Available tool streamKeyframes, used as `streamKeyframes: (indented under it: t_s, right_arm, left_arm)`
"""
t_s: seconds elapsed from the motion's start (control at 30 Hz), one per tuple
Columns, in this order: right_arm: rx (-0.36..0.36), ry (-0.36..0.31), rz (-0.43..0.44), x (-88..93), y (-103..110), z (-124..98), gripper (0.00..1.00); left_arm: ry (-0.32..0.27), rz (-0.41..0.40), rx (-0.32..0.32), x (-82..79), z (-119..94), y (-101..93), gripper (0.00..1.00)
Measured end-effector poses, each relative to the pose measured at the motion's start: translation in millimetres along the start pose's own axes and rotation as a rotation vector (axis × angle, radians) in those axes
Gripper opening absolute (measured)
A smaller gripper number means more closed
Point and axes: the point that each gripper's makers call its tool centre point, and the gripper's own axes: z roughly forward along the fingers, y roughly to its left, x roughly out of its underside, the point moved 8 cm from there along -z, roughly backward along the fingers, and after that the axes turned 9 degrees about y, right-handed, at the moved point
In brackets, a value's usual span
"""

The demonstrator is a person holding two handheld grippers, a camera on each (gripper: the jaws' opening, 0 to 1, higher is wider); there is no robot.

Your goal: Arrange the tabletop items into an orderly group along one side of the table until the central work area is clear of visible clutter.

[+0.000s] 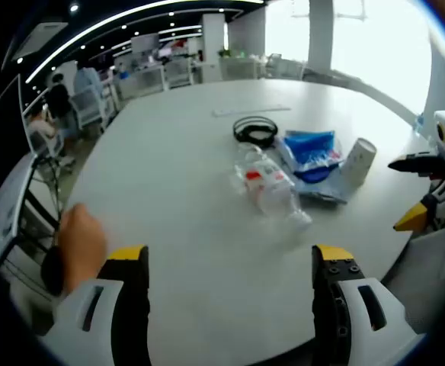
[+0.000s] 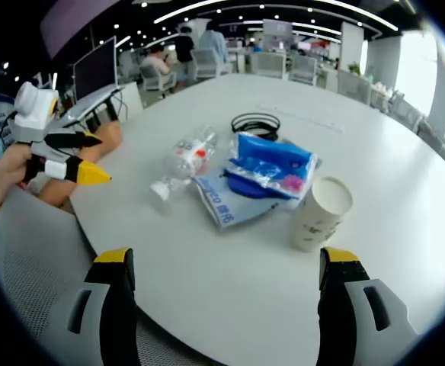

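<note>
- Sitting mid-table, the bottle (image 2: 183, 161), pouch (image 2: 272, 169), cable (image 2: 256, 124) and cup (image 2: 320, 213) cluster around the pouch; nothing looks moved aside yet
- left gripper (image 1: 230, 259) and right gripper (image 2: 227, 263) hang released, jaws apart, short of the pouch

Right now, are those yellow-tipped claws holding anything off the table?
No. Both the left gripper and the right gripper are open with only bare table between their jaws; the bottle, blue packet and paper cup lie untouched.

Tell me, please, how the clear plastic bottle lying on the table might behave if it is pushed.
The bottle lies on its side, so it will probably roll. It looks clear and empty, so likely light and prone to skid on the smooth table.
</note>
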Motion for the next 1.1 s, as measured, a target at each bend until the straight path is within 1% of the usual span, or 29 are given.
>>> streamKeyframes:
  t_s: [0.93,1.1]
  right_arm:
    - [0.009,0.008,0.007,0.4,-1.4,0.2,1.0]
    - [0.011,0.01,0.006,0.4,-1.6,0.6,1.0]
  left_arm:
    - [0.001,-0.001,-0.006,-0.1,-0.6,2.0,0.85]
    - [-0.004,-0.013,-0.01,0.0,-1.5,3.8,0.85]
